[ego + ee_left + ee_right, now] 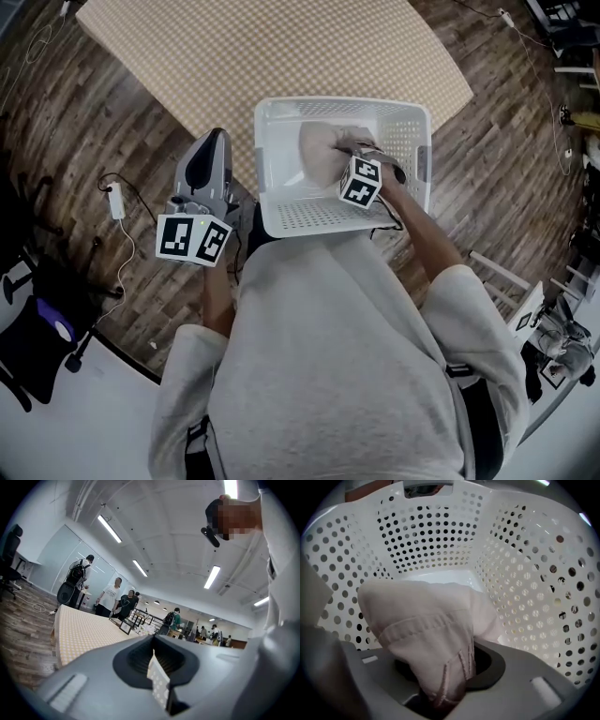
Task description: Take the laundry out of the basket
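Note:
A white perforated laundry basket [267, 169] stands on the floor in front of me. Inside it lies a pale pink garment [321, 150]. My right gripper [349, 148] reaches down into the basket and is shut on a bunched fold of that garment [422, 630], which runs into the mouth of the jaws [445, 688]. The basket's holed walls [426, 531] surround it. My left gripper [216, 139] hangs outside the basket's left side, tilted upward, jaws together with nothing in them; in its own view the left gripper [158, 682] points toward the ceiling.
A tan checkered mat [262, 47] lies beyond the basket on the wood floor. A white adapter with cable [117, 202] and a black chair [37, 337] are at the left. Several people [110, 599] stand far off behind the checkered surface [84, 630].

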